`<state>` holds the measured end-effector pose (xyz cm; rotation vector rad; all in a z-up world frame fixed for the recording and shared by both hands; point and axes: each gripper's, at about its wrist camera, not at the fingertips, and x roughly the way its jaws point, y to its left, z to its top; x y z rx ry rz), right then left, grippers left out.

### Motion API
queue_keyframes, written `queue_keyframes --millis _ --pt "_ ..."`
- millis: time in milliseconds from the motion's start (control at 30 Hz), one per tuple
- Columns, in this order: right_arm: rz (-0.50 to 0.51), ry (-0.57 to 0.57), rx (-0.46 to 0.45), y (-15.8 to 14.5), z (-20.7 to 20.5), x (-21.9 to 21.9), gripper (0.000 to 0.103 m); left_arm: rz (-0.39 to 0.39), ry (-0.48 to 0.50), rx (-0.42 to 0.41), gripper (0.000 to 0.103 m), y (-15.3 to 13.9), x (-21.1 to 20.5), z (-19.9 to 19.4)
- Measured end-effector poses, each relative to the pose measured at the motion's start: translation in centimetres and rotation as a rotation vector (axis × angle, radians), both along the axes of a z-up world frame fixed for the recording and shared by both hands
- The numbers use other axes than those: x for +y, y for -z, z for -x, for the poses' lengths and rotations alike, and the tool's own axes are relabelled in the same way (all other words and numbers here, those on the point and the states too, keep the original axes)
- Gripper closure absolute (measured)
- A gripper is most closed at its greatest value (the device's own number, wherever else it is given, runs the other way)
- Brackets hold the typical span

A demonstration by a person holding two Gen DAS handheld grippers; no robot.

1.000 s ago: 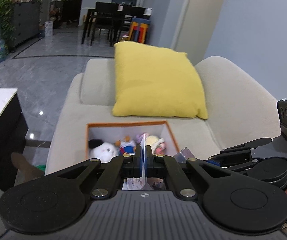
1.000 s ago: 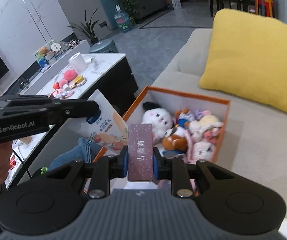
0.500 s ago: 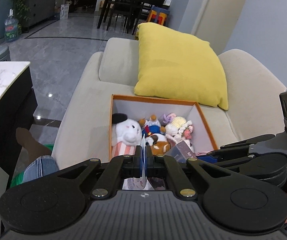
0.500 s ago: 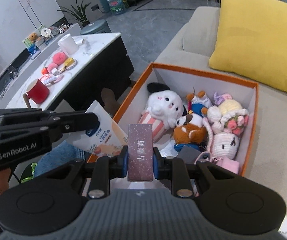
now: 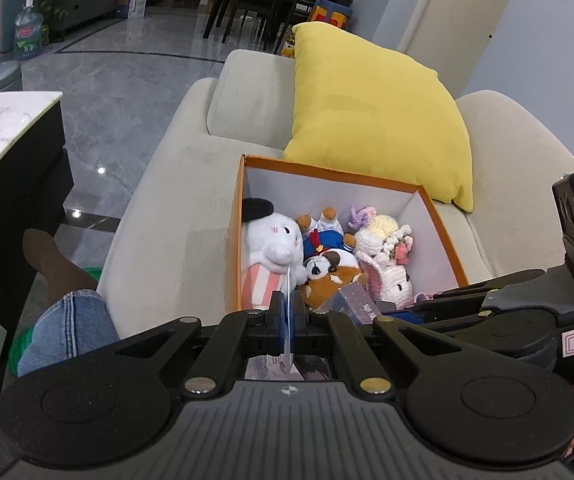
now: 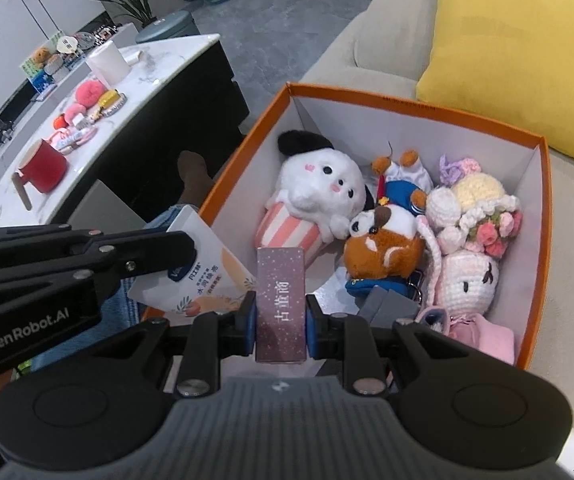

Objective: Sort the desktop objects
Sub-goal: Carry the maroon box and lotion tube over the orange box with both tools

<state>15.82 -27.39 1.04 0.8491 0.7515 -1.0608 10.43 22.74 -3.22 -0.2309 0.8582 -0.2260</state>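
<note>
My left gripper (image 5: 288,312) is shut on a thin white packet (image 5: 287,300), seen edge-on in the left wrist view; the right wrist view shows the same white packet (image 6: 199,280) with printed fruit in the left gripper (image 6: 175,256). My right gripper (image 6: 281,320) is shut on a small purple box (image 6: 281,300) with white lettering. Both hang over the near edge of an orange storage box (image 6: 407,102) on the sofa. In that orange storage box (image 5: 327,170) lie several plush toys, among them a white plush (image 6: 319,188) and a pink crochet bunny (image 6: 471,280).
A yellow cushion (image 5: 375,112) leans on the beige sofa (image 5: 175,200) behind the box. A marble-topped table (image 6: 135,76) at left carries a red mug (image 6: 43,170), a paper roll (image 6: 107,64) and small items. A person's knee in jeans (image 5: 63,328) is at lower left.
Both grippers have sunk and moved nearer over the orange box, which now fills more of each view. The packet and the purple box stay clamped as before.
</note>
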Motion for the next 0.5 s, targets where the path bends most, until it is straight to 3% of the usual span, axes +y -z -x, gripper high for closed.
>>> queue_keyframes --millis 500 --pt "-0.057 0.117 0.109 1.9 -0.1 -1.9 0.079 0.049 -0.003 0.038 0.102 2.6 -0.9 -1.4"
